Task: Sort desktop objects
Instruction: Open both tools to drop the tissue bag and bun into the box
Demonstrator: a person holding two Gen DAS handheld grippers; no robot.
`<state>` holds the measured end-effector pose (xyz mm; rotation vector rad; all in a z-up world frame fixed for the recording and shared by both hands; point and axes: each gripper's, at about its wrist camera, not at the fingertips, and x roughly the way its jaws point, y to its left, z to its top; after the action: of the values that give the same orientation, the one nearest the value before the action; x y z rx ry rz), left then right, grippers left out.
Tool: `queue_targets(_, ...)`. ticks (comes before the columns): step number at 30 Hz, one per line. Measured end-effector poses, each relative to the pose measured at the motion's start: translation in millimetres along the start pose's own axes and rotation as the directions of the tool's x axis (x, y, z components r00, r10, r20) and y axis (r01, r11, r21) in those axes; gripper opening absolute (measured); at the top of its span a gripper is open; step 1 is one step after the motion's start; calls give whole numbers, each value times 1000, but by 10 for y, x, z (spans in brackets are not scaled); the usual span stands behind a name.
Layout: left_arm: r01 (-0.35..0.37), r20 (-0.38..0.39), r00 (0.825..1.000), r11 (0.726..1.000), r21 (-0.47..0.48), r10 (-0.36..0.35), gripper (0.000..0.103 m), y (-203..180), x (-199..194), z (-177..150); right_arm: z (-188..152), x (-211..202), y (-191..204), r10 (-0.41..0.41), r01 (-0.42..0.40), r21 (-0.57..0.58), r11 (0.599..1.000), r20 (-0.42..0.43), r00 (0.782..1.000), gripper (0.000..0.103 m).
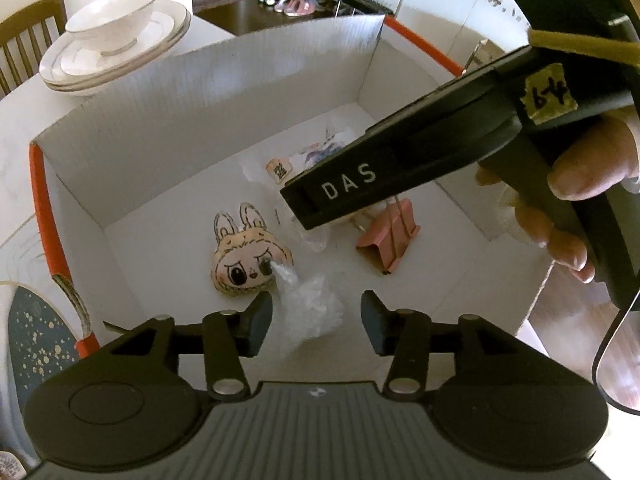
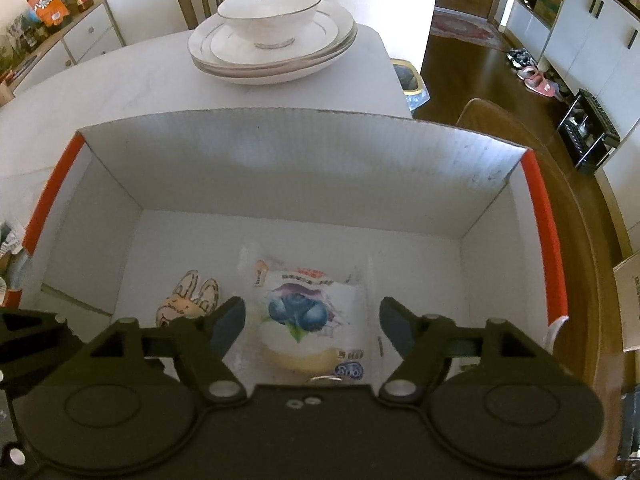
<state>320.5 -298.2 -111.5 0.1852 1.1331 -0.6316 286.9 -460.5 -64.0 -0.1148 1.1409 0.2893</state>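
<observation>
My left gripper (image 1: pixel 316 322) is wide open over the white box (image 1: pixel 132 152), holding nothing. Just under it lies a crumpled clear bag (image 1: pixel 308 314), touching a bunny face toy (image 1: pixel 248 258) whose ears point to the far wall. A pink clip (image 1: pixel 386 242) lies near. My right gripper (image 2: pixel 312 324) is wide open too, over a snack pack (image 2: pixel 312 320) with blueberries on it. Its side reads "DAS". Past the box, a bowl (image 2: pixel 270 12) sits on stacked plates (image 2: pixel 280 60).

One box (image 2: pixel 280 176), one bowl (image 2: pixel 270 14), perhaps three plates (image 2: pixel 224 60).
</observation>
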Motion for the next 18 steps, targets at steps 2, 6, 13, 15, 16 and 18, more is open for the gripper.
queue_targets(2,8,17,1000,1000,-4,-8,50,5,-37,-10,-6,-47,-12,8,-8,3,1000,10,1000,79)
queue_targets(6,16,54,998,1000,-9,-15,54,8,-120,-38,1,-148,-43,27,-27,22,999,29,999,80)
queue_targets(13,24,130,991,1000,-7,-23,60,18,-357,-62,-23,-376,-95,74,-78,56,995,74,995,84)
queue_targets(15,31,154,988,999,-14,-28,60,32,-443,-86,-40,-454,-83,89,-93,48,994,93,992,85)
queue_targets(16,26,165,986,1000,-16,-23,60,40,-484,-96,-52,-500,-72,95,-100,42,994,105,990,87)
queue_targets(18,15,189,982,1000,-18,-11,60,50,-579,-127,-71,-579,-52,112,-118,40,992,123,986,90)
